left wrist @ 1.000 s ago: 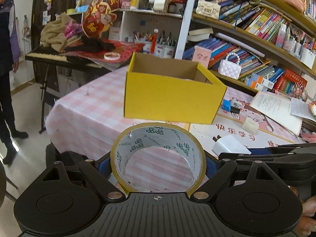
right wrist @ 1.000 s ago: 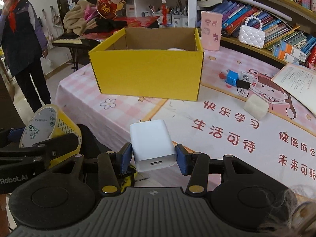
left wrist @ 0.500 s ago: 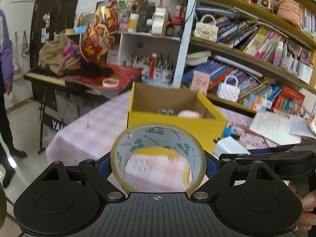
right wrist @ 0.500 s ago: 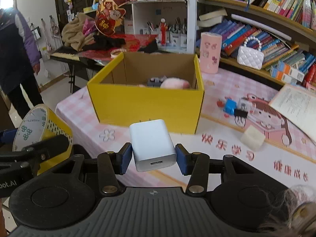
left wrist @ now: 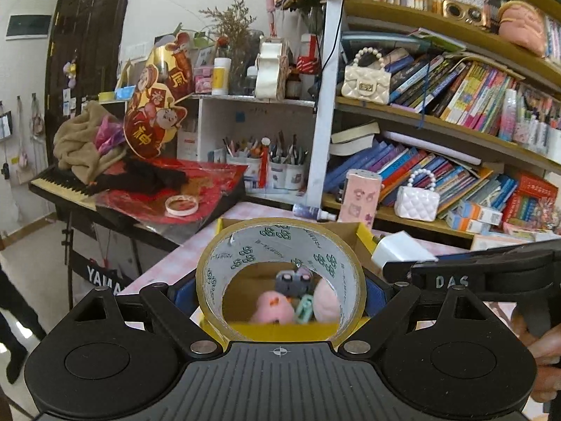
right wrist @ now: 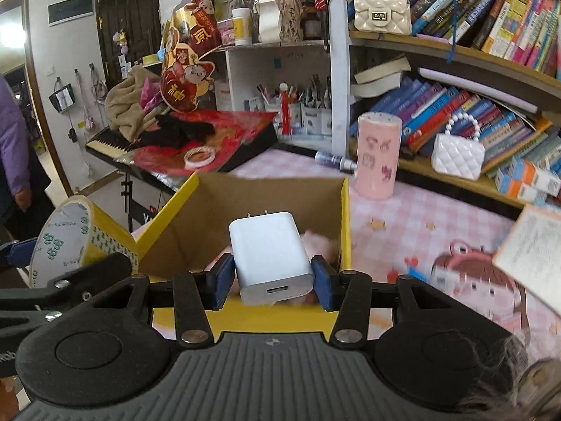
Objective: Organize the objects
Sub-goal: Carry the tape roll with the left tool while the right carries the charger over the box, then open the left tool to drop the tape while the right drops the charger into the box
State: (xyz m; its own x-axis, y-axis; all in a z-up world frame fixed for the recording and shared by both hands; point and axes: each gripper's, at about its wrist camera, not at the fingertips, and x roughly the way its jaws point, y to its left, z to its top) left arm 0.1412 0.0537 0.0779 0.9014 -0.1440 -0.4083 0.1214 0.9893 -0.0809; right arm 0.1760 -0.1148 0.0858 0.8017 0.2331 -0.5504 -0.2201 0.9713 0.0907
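Left gripper [left wrist: 280,286] clamps a tape roll [left wrist: 280,245]; right gripper [right wrist: 271,277] pinches a white charger [right wrist: 270,251]. Both hover above the yellow box [right wrist: 345,217], just ahead, already holding pink toys [left wrist: 275,307]. Neither item is dropped yet.

"DAS" in white on black gripper body [left wrist: 455,280]. "YAMA", cut off, on keyboard front panel [left wrist: 101,275]. Chinese characters "神", "凤" on red-gold decoration [left wrist: 154,112].

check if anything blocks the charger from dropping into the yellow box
Nothing visible does. The white charger, clamped in the right hand-held gripper, hangs over the open yellow box; only soft pink toys lie on its floor below.
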